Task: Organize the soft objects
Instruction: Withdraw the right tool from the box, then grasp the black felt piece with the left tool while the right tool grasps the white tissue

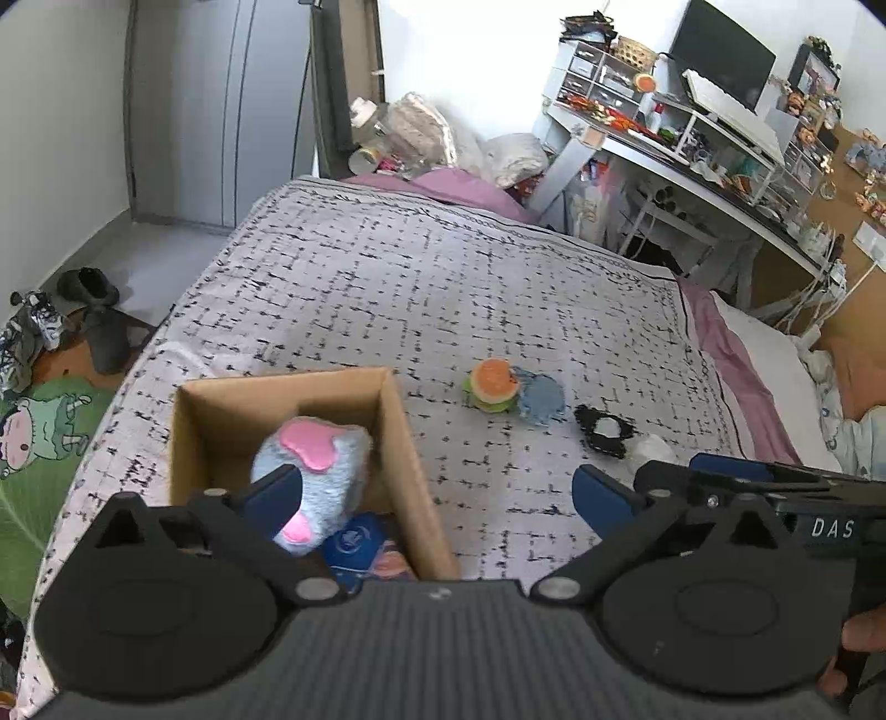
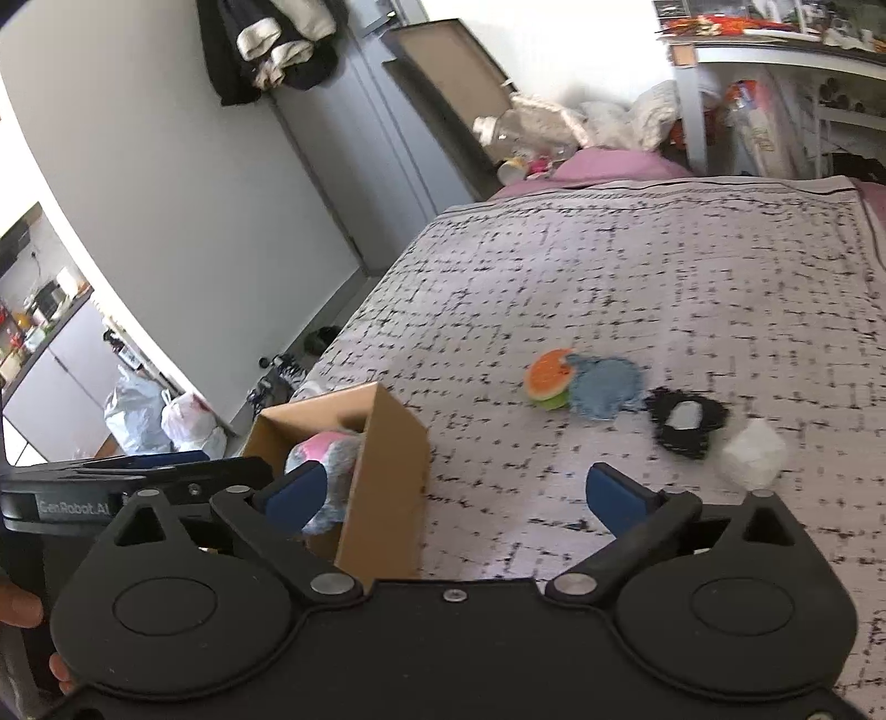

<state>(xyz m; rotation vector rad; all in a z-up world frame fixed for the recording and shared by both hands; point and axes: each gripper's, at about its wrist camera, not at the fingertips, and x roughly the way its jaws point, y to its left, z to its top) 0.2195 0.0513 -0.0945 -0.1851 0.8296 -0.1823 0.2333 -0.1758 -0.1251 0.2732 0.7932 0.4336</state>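
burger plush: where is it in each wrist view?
Left wrist: burger plush right of centre on the bedspread, touching the blue plush.
Right wrist: burger plush near centre, blue plush to its right.
Shared landmark: cardboard box, lower left in both.

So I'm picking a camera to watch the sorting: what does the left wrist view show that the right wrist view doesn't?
Only the left wrist view looks down into the cardboard box, showing a dark blue item under the grey-and-pink plush, plus the monitor on the desk. Only the right wrist view shows hanging coats and white plastic bags. Both show the burger toy, the blue plush piece and open, empty grippers.
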